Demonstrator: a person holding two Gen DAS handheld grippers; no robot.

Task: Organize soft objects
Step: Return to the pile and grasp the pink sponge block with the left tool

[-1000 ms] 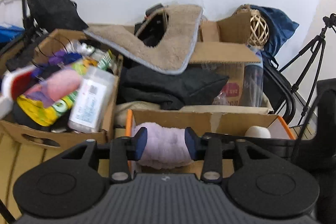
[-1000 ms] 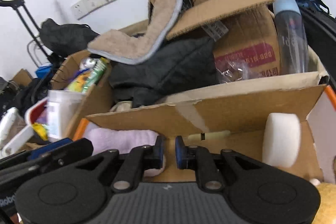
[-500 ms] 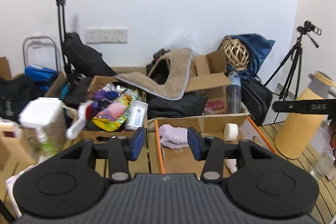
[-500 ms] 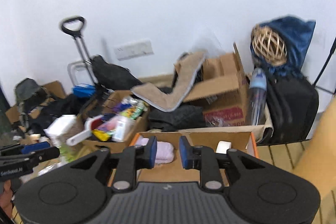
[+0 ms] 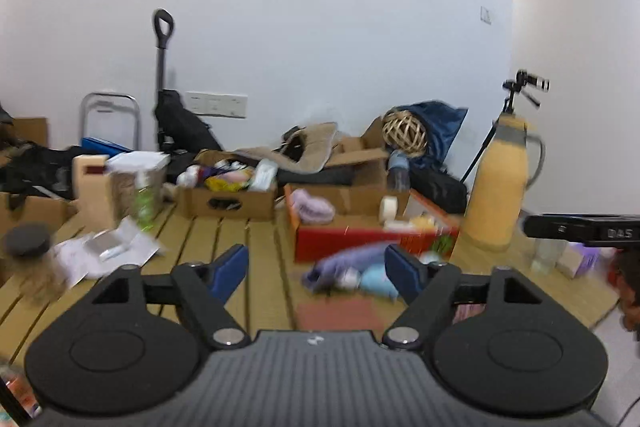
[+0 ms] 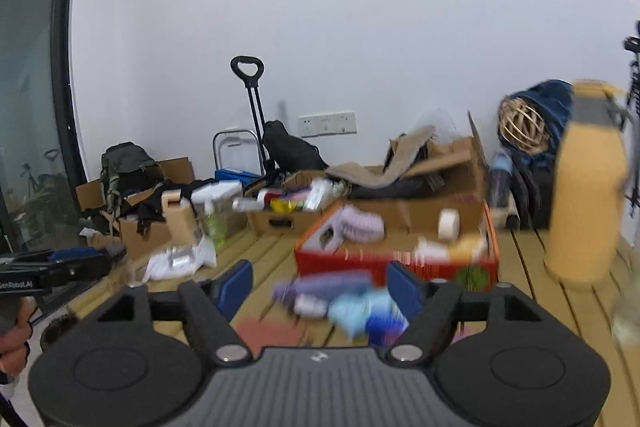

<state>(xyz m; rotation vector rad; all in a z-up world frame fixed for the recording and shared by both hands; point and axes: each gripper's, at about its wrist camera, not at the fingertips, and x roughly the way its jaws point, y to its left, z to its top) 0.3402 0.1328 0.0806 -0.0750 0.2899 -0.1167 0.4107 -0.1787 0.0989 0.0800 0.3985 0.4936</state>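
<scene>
While opening with nothing between the jaws, left hand-held gripper (image 5: 316, 273) and right hand-held gripper (image 6: 320, 285) face blurry soft things (image 5: 350, 273) on the wooden worktop (image 5: 256, 243), likely for sorting into the red box (image 5: 360, 237) behind.

Left gripper (image 5: 316, 269): blue-padded jaws opening, spread wide, nothing pressed between the pads, pointing slightly downward. Right gripper (image 6: 320, 281): jaws likewise opening, wide apart, gripping nothing. A hand (image 6: 14, 333) grips the left gripper's handle at the right-wrist view's left edge.
</scene>
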